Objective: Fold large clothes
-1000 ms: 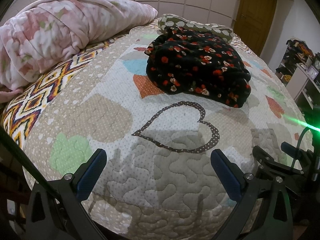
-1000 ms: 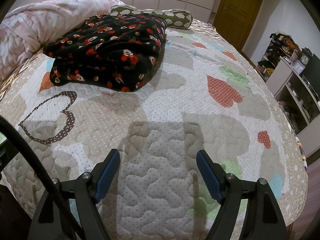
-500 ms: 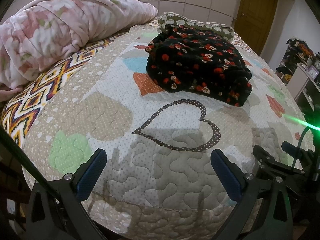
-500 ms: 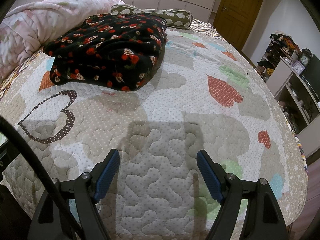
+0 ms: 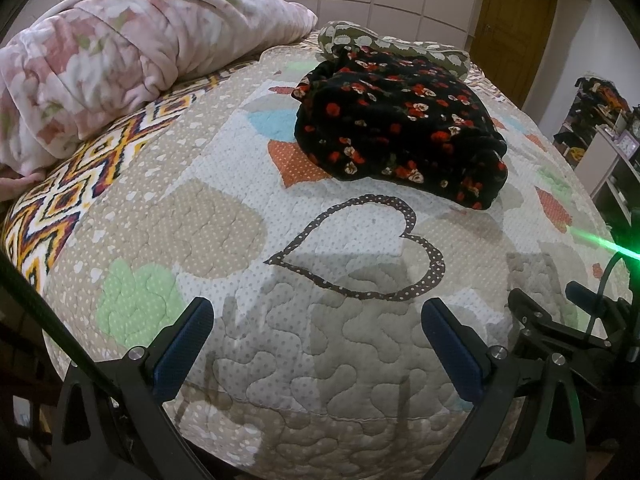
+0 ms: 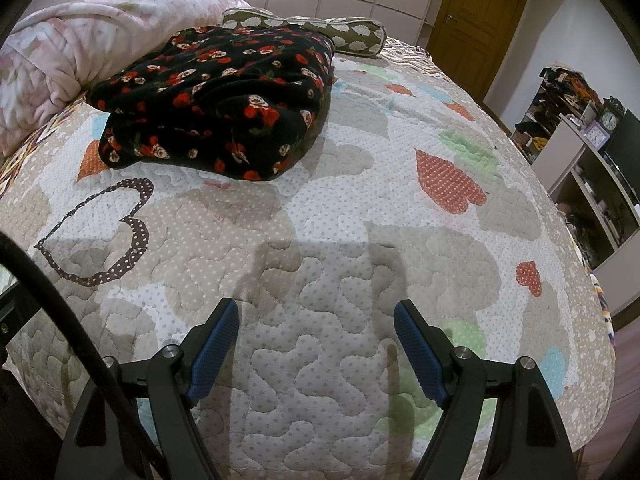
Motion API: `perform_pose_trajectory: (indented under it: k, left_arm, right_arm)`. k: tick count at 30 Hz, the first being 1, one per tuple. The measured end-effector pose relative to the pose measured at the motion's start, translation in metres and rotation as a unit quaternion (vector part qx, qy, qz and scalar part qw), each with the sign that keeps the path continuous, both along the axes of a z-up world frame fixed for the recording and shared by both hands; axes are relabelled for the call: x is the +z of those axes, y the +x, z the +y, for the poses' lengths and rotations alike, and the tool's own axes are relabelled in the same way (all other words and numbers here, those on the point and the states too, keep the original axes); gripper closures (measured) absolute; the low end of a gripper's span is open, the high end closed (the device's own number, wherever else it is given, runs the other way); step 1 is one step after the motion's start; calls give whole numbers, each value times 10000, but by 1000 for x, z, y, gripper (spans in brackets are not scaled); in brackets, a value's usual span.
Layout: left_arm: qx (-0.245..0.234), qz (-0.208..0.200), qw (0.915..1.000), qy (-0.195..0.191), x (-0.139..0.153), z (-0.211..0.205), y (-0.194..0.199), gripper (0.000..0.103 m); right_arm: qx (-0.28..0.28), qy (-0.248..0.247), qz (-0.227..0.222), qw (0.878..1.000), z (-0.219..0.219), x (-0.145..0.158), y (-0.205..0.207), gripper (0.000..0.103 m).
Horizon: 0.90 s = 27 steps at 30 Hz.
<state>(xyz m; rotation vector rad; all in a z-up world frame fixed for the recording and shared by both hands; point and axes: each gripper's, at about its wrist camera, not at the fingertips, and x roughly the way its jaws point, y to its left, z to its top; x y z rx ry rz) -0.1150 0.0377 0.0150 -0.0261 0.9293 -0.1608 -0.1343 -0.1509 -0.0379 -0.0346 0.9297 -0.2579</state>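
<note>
Left wrist view: a bed under a patchwork quilt (image 5: 224,216) sewn with hearts fills the frame.
Left gripper (image 5: 316,336): at 6 o'clock, blue-padded fingers spread wide, released, holding nothing, poised above the quilt near the foot of the bed.
Garment: a black floral fleece garment (image 5: 400,128) lies at 1 o'clock, well apart from the gripper, bundled into a thick, compact stack.
Behind it: an olive patterned bolster pillow (image 5: 400,42) touches the garment's far edge.
Bedding: a pink floral comforter (image 5: 120,60) is heaped at 10 o'clock.
Right edge: part of the right gripper shows at 4 o'clock beside a green light streak.

Right wrist view: the same bed, seen from further right.
Right gripper (image 6: 316,340): at 6 o'clock, fingers parted and empty, over bare quilt.
Garment here: at 11 o'clock, well apart from the fingers, layers stacked and edges rounded.
Room: a wooden door (image 6: 480,12) at 1 o'clock, cluttered shelves (image 6: 592,152) at 3 o'clock.

Progress: the garment looks already folded into a rough bundle; with both grippers free and away from it, little seems left beyond tidying or a next item.
</note>
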Motion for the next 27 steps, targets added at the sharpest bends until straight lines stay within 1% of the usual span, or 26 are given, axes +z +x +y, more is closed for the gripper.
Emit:
perform_pose_trajectory:
  k: [27]
  left_arm:
    - [-9, 20, 10000, 3, -2, -1, 1, 0]
  right_arm:
    - [26, -33, 35, 10000, 0, -2, 2, 18]
